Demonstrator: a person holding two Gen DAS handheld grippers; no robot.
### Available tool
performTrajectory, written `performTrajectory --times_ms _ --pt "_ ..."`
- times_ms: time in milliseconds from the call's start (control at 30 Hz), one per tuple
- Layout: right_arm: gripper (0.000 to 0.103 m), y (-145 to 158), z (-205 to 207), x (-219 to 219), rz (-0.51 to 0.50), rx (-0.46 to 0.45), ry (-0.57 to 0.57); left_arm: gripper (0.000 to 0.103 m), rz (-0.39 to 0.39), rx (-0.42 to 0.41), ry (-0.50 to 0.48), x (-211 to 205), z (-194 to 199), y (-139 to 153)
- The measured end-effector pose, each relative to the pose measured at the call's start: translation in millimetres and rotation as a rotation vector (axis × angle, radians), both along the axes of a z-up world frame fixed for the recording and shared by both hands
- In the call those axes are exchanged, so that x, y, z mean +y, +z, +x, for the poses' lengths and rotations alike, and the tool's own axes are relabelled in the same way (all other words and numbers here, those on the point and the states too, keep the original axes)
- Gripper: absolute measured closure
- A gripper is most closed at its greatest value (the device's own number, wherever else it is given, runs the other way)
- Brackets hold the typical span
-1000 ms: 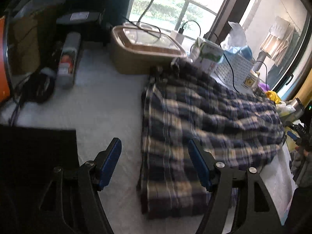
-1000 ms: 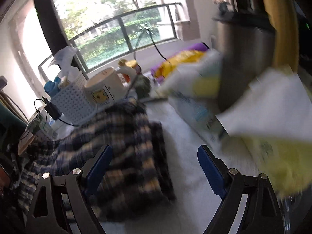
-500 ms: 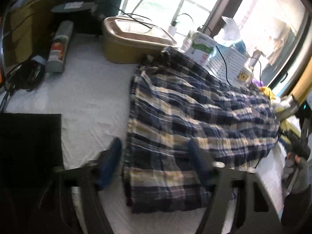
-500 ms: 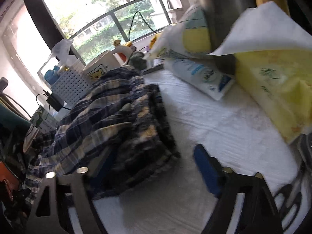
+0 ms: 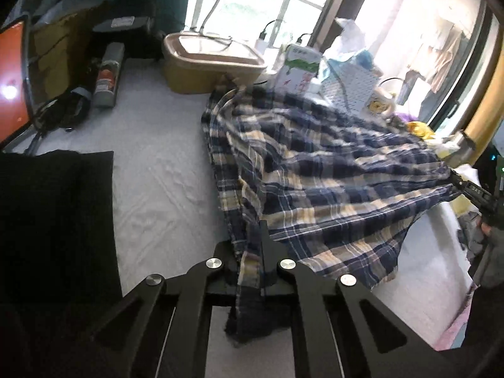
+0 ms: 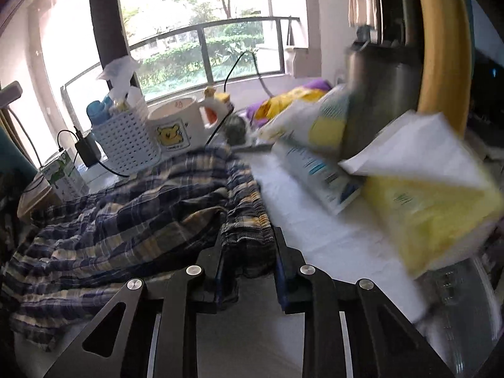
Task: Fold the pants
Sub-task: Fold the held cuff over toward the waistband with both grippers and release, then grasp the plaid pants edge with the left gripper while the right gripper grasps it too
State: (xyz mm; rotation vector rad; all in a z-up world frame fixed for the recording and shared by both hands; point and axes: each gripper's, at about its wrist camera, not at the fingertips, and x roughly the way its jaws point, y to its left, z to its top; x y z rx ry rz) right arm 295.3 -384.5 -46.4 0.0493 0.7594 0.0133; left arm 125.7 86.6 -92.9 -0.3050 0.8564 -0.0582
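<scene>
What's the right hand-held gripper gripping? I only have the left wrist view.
Observer: The right hand-held gripper has just closed on the gathered waistband of the plaid pants.
Operator: Anything close on its right side?
Observer: A yellow tissue pack with a white sheet sticking out, on the white cloth beside the waistband.
Operator: What's behind the pants there?
Observer: A white mug with a yellow bear on it, next to a white perforated basket.
</scene>
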Motion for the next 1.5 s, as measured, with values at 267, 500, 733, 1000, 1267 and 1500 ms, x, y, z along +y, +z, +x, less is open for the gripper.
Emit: performTrajectory --times_ms 267,500,733,1000,1267,1500 --pt "0.078 22.1 -34.1 -21.4 -0.064 -0.006 0.011 0.097 -0.04 0.019 -0.03 -16.8 -47.0 2.2" --pt "0.077 -13.8 -46.7 -29.2 -0.038 0.093 0.019 0.093 -0.001 0.108 0.031 5.5 -54.4 -14.9" --pt "0.042 -11.0 -53.8 -22.3 -0.169 0.065 0.002 0.063 0.075 0.059 0.12 34.9 -48.6 9.9" --pt "0.035 28.1 -66.6 2.4 -0.206 -0.106 0.059 0.053 0.146 -0.025 -0.022 9.4 25.9 24.6" --pt "0.043 7.2 -50.4 29.9 -0.164 -0.055 0.157 0.053 0.22 0.005 -0.121 -8.8 99.4 5.4" --pt "0.055 -0.3 -39.6 67.7 -0.141 -0.049 0.285 0.081 0.297 0.082 -0.113 -3.8 134.2 -22.0"
